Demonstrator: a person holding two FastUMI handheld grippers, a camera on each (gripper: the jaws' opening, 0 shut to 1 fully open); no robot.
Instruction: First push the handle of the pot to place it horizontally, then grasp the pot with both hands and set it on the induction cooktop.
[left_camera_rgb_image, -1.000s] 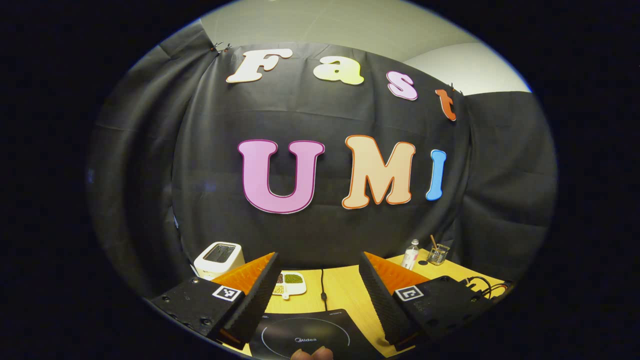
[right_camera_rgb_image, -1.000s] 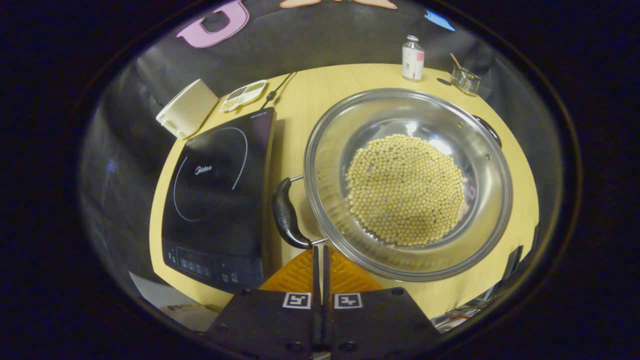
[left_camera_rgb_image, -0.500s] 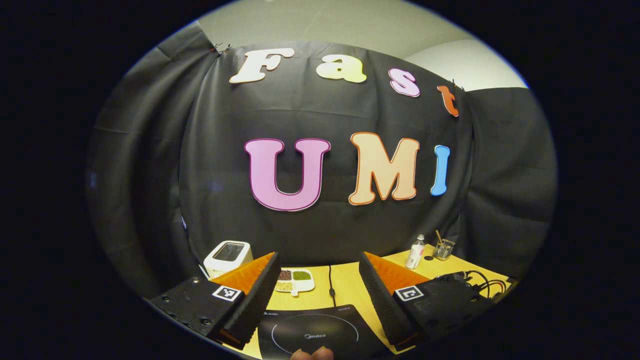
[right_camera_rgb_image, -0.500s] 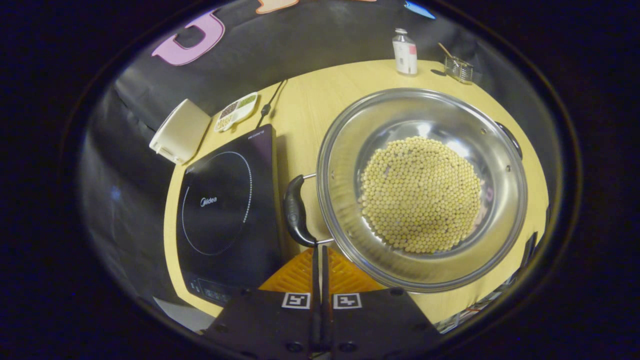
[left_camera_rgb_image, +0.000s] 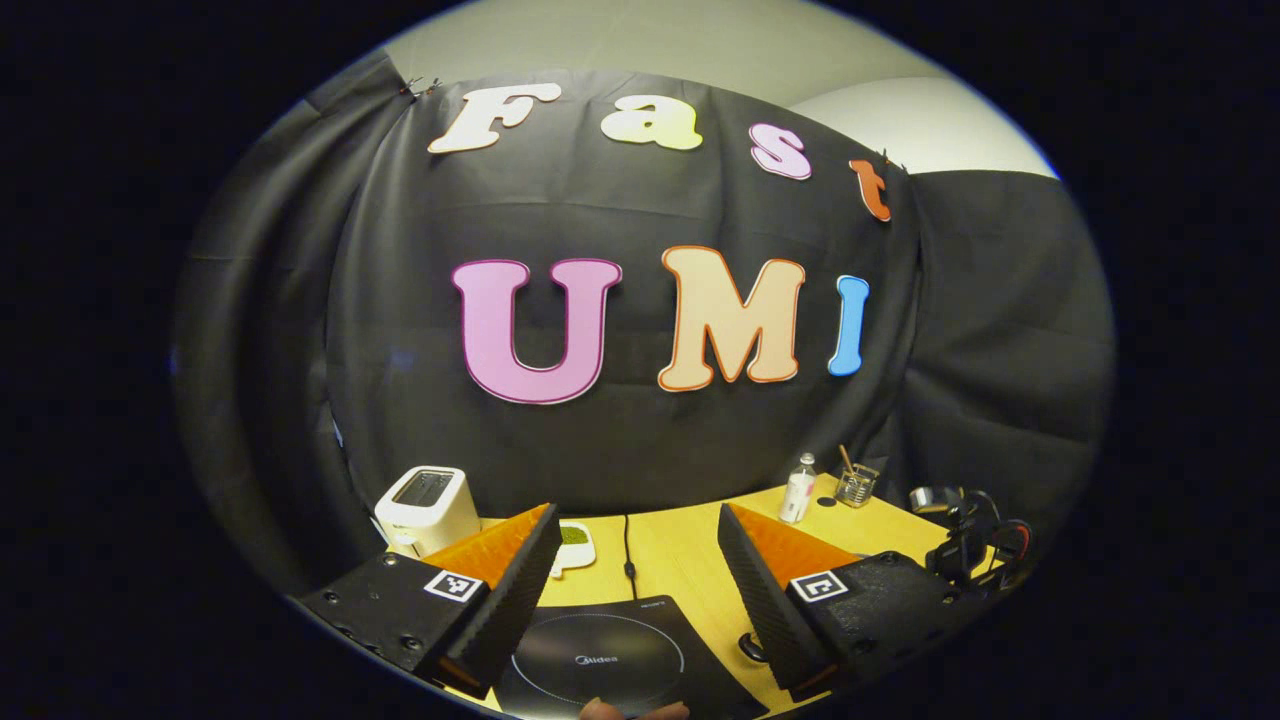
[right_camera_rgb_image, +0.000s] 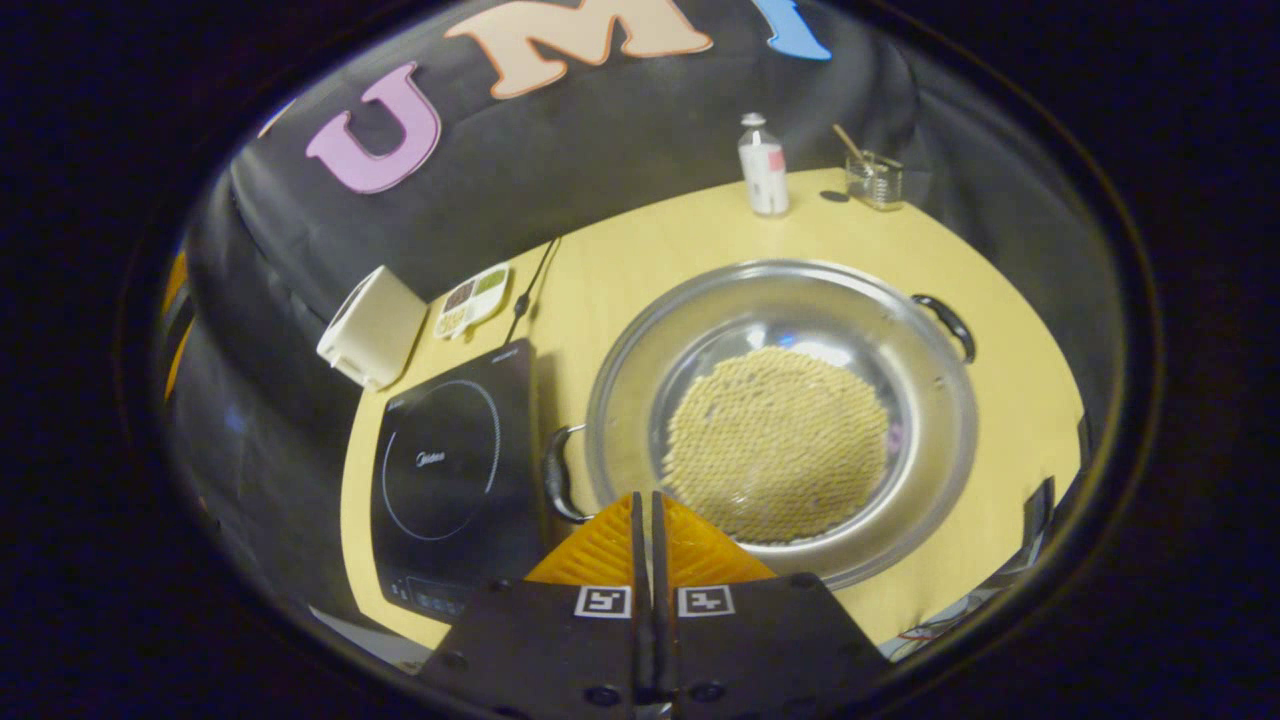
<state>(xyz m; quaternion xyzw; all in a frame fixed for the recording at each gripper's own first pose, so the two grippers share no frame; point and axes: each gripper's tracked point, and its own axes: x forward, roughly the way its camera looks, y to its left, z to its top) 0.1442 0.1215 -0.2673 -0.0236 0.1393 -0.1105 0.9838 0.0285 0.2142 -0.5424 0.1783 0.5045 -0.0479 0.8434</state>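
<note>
A wide steel pot (right_camera_rgb_image: 630, 390) of pale yellow beans (right_camera_rgb_image: 778, 440) stands on the wooden table (right_camera_rgb_image: 650, 260), right of the black induction cooktop (right_camera_rgb_image: 445, 465). Its black left handle (right_camera_rgb_image: 553, 486) faces the cooktop; the other handle (right_camera_rgb_image: 946, 325) points to the far right. My right gripper (right_camera_rgb_image: 645, 500) is shut and empty, its tips above the near rim, just right of the left handle, with no clear contact. My left gripper (left_camera_rgb_image: 635, 520) hangs open and empty over the cooktop (left_camera_rgb_image: 600, 660). Beside its right finger a dark curved bit (left_camera_rgb_image: 750, 648) shows, likely a pot handle.
A white toaster (right_camera_rgb_image: 372, 325) and a small divided dish (right_camera_rgb_image: 472, 298) sit behind the cooktop, whose cable (right_camera_rgb_image: 525, 290) runs to the back. A bottle (right_camera_rgb_image: 763, 178) and a glass jar (right_camera_rgb_image: 873, 180) stand at the far edge. Dark gear with cables (left_camera_rgb_image: 965, 540) lies at the right.
My right gripper has drawn back and up from the pot's left handle, so the pot looks smaller and farther. The left gripper view has shifted slightly; its fingers stay open.
</note>
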